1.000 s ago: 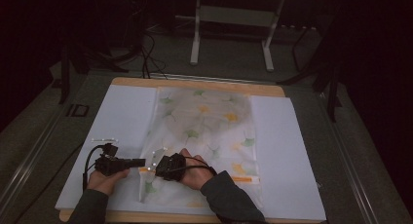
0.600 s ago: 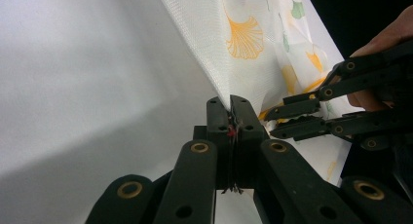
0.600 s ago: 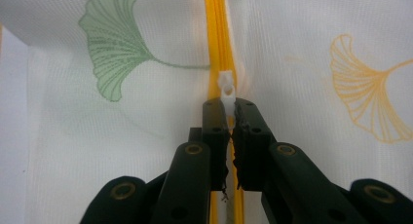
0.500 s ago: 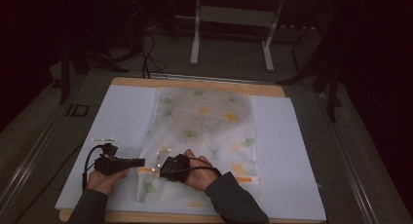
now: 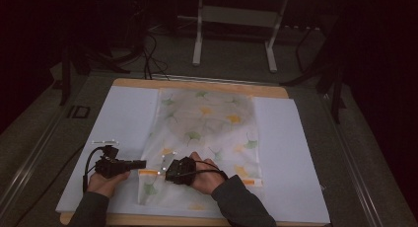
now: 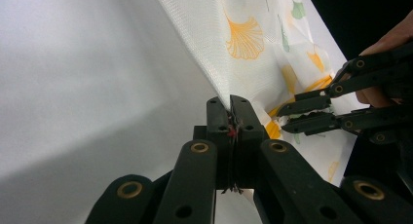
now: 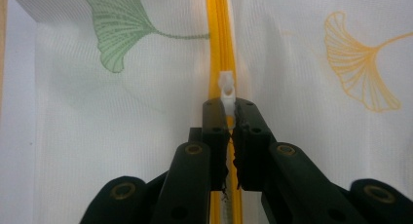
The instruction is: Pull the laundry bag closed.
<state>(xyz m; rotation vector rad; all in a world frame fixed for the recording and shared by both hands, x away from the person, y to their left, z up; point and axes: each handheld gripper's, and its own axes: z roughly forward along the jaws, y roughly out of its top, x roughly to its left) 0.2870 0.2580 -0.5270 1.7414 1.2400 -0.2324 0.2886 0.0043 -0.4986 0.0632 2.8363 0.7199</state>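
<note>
A white mesh bag (image 5: pixel 207 123) printed with green and orange ginkgo leaves lies flat on a white board (image 5: pixel 291 153). An orange zipper (image 5: pixel 148 172) runs along its near end. My left gripper (image 5: pixel 143 164) is shut on the bag's left edge (image 6: pixel 243 34), with the cloth pinched between the jaws at the left gripper's tips (image 6: pixel 230 104). Just to its right, my right gripper (image 5: pixel 167 173) is shut on the white zipper pull (image 7: pixel 226 87), which sticks out past the right gripper's tips (image 7: pixel 227 107) over the zipper tape (image 7: pixel 217 39). The right gripper (image 6: pixel 292 116) also appears in the left gripper view.
The board rests on a wooden table (image 5: pixel 197 84) whose edge shows at the back and front. A small pale strip (image 5: pixel 104 141) lies on the board left of the bag. A metal frame (image 5: pixel 234 15) and cables stand on the dark floor behind.
The right hand has crept slightly to the right along the zipper. The left gripper has stayed where it was, still pinching the bag's edge.
</note>
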